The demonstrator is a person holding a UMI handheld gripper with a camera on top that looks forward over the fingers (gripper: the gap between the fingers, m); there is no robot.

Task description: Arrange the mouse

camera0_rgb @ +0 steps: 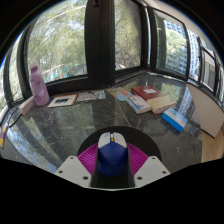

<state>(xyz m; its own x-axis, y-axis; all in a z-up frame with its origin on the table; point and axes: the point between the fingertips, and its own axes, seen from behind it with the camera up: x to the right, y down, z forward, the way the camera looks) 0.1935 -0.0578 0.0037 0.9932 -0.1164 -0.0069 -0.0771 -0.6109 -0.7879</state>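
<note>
A mouse (111, 155) with a dark blue body and a white front sits between my gripper's two fingers, nose pointing away from me. My gripper (111, 160) is shut on it: the magenta pads (90, 157) press against both of its sides. The mouse is held over the near part of a dark, glossy table (100, 115). The mouse's underside is hidden.
A pink bottle (38, 86) stands at the table's far left beside a flat framed card (62, 100). Books and a red box (145, 93) lie at the far right, with a light blue box (174, 120) nearer. Large windows stand beyond the table.
</note>
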